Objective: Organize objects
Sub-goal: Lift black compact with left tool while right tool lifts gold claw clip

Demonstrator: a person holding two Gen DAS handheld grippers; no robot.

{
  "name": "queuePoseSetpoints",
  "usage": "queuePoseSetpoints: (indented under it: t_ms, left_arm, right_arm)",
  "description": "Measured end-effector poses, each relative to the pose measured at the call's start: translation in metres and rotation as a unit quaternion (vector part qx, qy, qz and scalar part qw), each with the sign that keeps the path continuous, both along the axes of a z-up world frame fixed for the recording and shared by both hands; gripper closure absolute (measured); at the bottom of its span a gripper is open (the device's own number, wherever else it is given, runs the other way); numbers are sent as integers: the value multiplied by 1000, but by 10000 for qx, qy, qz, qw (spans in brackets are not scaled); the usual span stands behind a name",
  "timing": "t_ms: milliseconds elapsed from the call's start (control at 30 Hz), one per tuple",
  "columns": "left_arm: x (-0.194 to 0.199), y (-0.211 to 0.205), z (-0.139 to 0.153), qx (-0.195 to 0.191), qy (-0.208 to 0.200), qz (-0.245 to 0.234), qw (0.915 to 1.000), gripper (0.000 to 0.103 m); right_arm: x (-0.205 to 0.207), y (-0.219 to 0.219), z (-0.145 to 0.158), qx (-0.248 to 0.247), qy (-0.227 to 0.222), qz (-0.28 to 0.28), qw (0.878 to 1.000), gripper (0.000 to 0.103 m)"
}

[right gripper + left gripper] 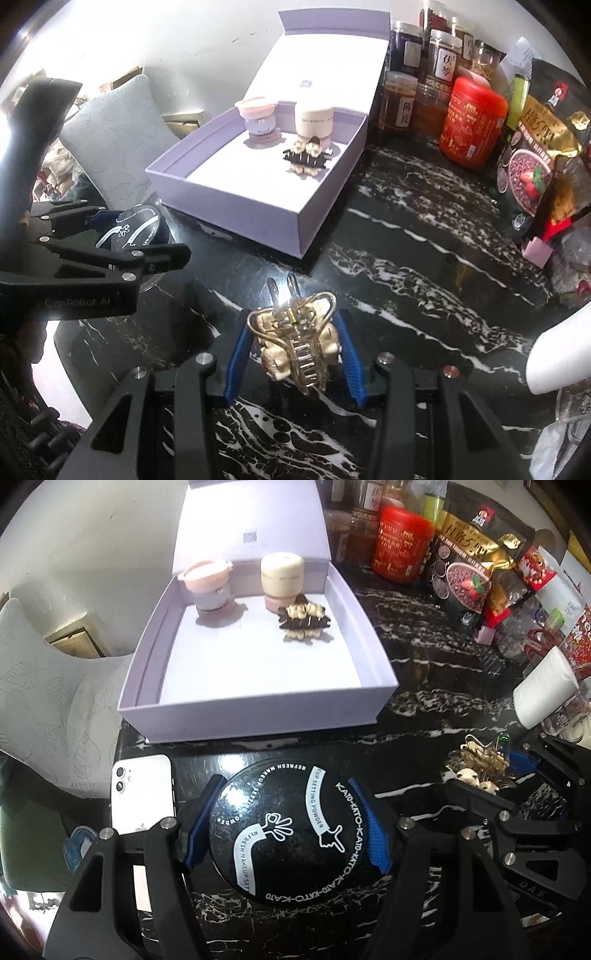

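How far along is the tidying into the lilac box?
Done: two small jars and a dark flowered hair claw sit in the open lilac box. In hand: left hand-held gripper grips the round black powder compact; right hand-held gripper grips the gold hair claw. Left: boxing both.

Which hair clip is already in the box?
The dark hair clip lies in the purple box, beside the cream jar. The gold clip is outside, held by the right gripper.
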State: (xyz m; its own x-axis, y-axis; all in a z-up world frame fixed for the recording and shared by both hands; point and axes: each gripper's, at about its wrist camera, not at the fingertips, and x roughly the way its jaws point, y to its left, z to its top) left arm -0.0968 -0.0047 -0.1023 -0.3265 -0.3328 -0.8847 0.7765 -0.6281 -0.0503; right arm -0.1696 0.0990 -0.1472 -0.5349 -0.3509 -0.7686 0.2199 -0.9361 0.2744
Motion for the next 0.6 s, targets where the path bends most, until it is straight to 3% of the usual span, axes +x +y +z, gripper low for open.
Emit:
queuePoseSetpoints:
  t_ms: [600]
  left_arm:
    - [0, -15, 55, -259, 125, -155, 9995, 37]
  right_arm:
    - [-9, 6, 56, 235, 373, -4, 9990, 57]
